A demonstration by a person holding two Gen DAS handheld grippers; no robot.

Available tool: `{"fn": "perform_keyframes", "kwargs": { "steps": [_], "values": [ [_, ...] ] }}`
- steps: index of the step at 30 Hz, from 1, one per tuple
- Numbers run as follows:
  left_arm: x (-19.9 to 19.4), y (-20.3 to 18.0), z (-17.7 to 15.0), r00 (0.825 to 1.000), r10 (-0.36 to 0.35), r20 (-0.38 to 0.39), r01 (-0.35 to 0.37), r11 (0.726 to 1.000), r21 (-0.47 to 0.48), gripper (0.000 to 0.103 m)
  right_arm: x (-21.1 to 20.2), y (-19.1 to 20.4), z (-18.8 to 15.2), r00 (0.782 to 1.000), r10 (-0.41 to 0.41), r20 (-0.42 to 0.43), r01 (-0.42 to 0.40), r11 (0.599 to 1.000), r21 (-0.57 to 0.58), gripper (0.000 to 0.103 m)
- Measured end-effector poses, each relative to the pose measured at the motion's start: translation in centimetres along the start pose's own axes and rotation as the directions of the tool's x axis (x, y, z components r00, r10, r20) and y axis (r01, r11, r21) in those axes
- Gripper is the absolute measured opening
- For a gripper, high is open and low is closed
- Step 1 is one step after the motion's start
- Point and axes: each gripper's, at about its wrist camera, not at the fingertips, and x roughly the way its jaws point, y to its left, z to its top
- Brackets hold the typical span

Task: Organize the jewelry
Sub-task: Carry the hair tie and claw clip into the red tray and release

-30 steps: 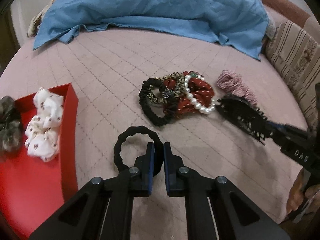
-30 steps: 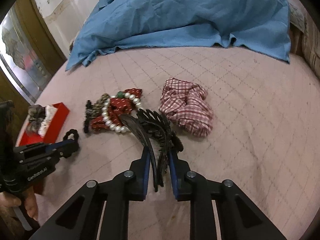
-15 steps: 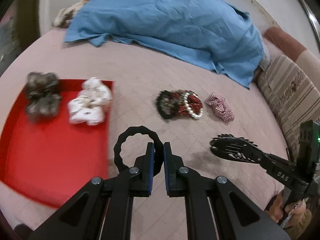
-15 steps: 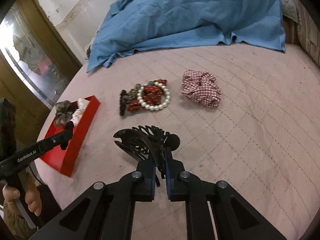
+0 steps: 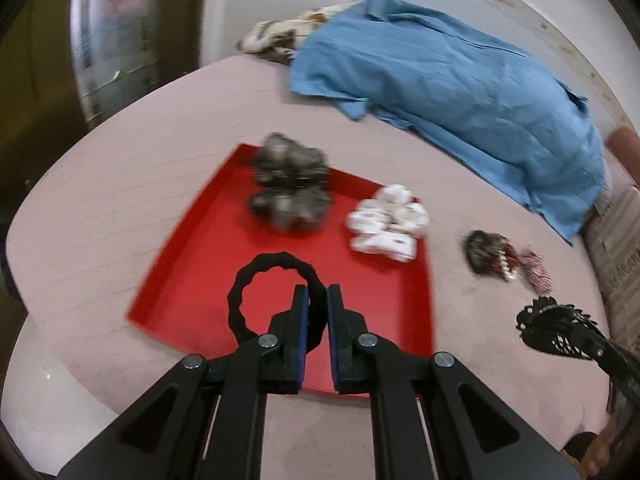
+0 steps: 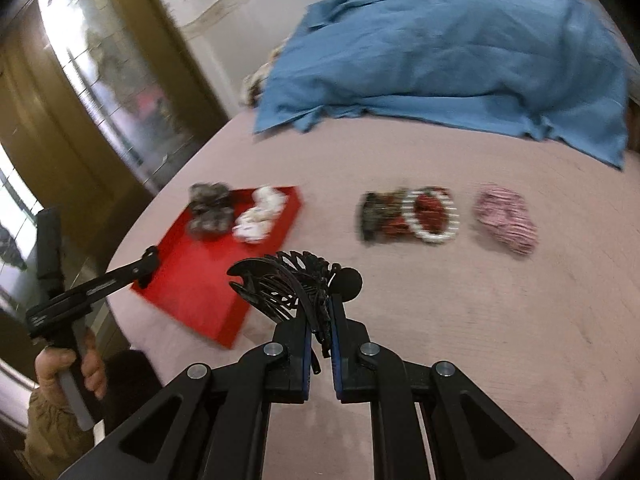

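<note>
The left hand-held gripper (image 5: 317, 320) is closed on a black hair tie (image 5: 256, 280), pinching one side of the ring so that the loop stands out to the left of the fingers, above the near part of a red tray (image 5: 192, 292). In the tray lie a grey scrunchie (image 5: 290, 196) towards the far edge and a white scrunchie (image 5: 386, 224) by the right rim, just beside each other.

The right hand-held gripper (image 6: 320, 328) is clamped on a black claw clip (image 6: 288, 284), whose toothed fan sticks up and to the left of the fingers, held above the bed (image 6: 480, 320) just right of the tray. From the left wrist view the clip shows at the lower right, well apart from the tie.

Further out on the pink bed lies a heap of dark and red scrunchies with a pearl bracelet (image 6: 434, 216), and just right of it a checked scrunchie (image 6: 506, 220). A blue cloth (image 6: 460, 52) is heaped at the far side of the bed. Both views are blurred.
</note>
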Motion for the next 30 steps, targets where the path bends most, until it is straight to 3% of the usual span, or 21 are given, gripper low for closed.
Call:
{"fn": "perform_keyframes", "kwargs": {
  "steps": [5,11,18,25,26,29,30],
  "values": [
    [1.8,2.6,0.7,0.999,0.032,-0.031,-0.032,0.999,-0.013,0.009,3.2,5.3,0.7,0.997,0.049,-0.067,-0.055,0.995,-0.086,0.009],
    [4.2,4.9,1.1,0.997,0.051,-0.065,-0.053,0.998,-0.031,0.009,8.4,10.4,1.0,0.991,0.039,-0.132,-0.062,0.981,-0.183,0.009],
    [4.8,5.9,0.7,0.997,0.042,-0.059,-0.044,0.998,-0.039,0.009,12.9,12.0,0.2,0.980,-0.016,-0.199,-0.030,0.973,-0.227,0.009],
    [3.2,6.2,0.6,0.999,0.027,-0.025,-0.029,0.997,-0.075,0.010,13.6,11.8,-0.4,0.975,-0.013,-0.222,-0.035,0.976,-0.214,0.009],
    [2.9,6.1,0.7,0.999,0.026,-0.021,-0.028,0.997,-0.076,0.013,13.6,11.8,-0.4,0.975,-0.010,-0.224,-0.039,0.976,-0.215,0.009],
    [1.9,5.8,0.7,0.999,0.039,-0.006,-0.040,0.996,-0.083,0.039,13.9,12.3,-0.8,0.973,0.002,-0.231,-0.054,0.974,-0.220,0.009],
    [1.4,5.6,0.7,0.999,0.052,0.001,-0.052,0.995,-0.082,0.041,13.9,12.5,-0.9,0.972,0.006,-0.234,-0.059,0.974,-0.221,0.010]
  ]
}}
